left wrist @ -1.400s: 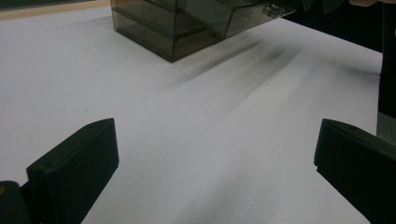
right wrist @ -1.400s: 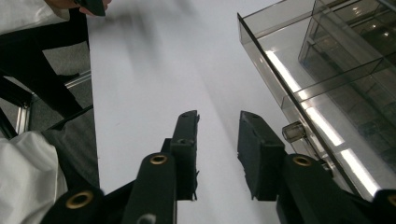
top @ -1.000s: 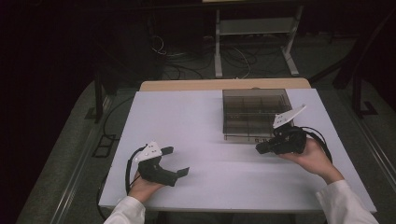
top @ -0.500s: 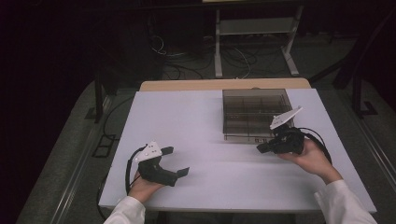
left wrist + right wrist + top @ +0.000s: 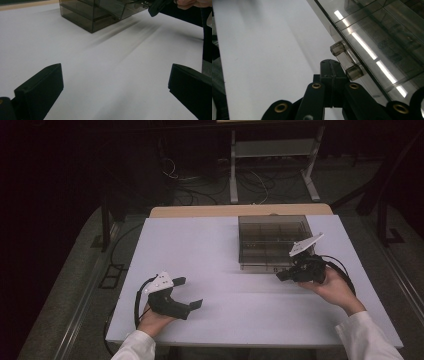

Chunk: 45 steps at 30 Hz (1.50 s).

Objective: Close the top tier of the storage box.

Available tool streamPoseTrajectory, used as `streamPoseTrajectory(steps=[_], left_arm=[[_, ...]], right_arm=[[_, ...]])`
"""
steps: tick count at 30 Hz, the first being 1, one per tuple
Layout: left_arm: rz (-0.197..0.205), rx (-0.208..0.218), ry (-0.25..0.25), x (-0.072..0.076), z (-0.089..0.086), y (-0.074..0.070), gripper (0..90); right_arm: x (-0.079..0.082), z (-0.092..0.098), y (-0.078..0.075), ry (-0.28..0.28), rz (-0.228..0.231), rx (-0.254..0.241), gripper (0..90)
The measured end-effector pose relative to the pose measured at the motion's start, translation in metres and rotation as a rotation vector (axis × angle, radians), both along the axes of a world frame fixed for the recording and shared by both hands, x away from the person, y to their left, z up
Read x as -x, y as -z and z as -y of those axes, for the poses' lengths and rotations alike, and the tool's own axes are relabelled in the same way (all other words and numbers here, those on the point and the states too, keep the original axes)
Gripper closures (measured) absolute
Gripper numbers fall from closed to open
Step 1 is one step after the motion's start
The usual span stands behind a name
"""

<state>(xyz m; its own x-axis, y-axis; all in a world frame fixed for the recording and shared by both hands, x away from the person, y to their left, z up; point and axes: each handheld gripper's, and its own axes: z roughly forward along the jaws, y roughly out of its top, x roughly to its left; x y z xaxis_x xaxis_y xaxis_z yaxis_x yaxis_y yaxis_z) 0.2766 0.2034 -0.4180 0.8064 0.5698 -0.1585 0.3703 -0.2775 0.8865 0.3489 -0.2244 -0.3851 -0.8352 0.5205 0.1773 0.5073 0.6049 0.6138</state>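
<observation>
A smoky clear plastic box [image 5: 272, 240] with inner dividers stands on the white table [image 5: 215, 250], right of centre. My right gripper [image 5: 281, 276] lies low at the box's front edge and is shut, with its jaws pressed together on nothing. In the right gripper view its tip [image 5: 331, 63] sits just beside the box's small clear handle [image 5: 345, 60], left of it. My left gripper [image 5: 189, 292] rests near the front left of the table, open wide. Bare tabletop lies between its fingers [image 5: 40, 90]. The box [image 5: 100, 12] and the right gripper [image 5: 156, 7] lie far ahead of it.
Black cables trail from both grippers. A wooden edge [image 5: 240, 211] shows behind the table. Beyond it, a metal stand [image 5: 270, 165] and loose cables lie on the dark floor. Open white tabletop stretches between the two grippers.
The right gripper has shifted very slightly at the box's front edge. The left gripper has stayed where it was.
</observation>
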Motion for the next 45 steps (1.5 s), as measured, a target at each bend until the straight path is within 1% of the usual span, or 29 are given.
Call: streamPoseTrajectory(steps=[11, 16, 18, 24, 40, 45], left_arm=[[0.000, -0.001, 0.000, 0.000, 0.000, 0.000, 0.0], [0.000, 0.000, -0.001, 0.000, 0.000, 0.000, 0.0], [0.000, -0.001, 0.000, 0.000, 0.000, 0.000, 0.0], [-0.001, -0.001, 0.000, 0.000, 0.000, 0.000, 0.0], [-0.001, 0.001, 0.000, 0.000, 0.000, 0.000, 0.0], [-0.002, 0.001, -0.001, 0.000, 0.000, 0.001, 0.0]], right_arm=[[-0.005, 0.005, 0.001, 0.017, -0.003, -0.016, 89.0], [-0.007, 0.006, 0.001, 0.020, 0.011, -0.015, 89.0], [-0.008, 0.007, 0.002, 0.023, 0.010, -0.022, 89.0], [-0.012, 0.008, 0.004, 0.034, 0.015, -0.020, 89.0], [-0.021, 0.012, 0.006, 0.064, 0.009, -0.050, 89.0], [-0.023, 0.012, 0.006, 0.065, 0.012, -0.054, 88.9]])
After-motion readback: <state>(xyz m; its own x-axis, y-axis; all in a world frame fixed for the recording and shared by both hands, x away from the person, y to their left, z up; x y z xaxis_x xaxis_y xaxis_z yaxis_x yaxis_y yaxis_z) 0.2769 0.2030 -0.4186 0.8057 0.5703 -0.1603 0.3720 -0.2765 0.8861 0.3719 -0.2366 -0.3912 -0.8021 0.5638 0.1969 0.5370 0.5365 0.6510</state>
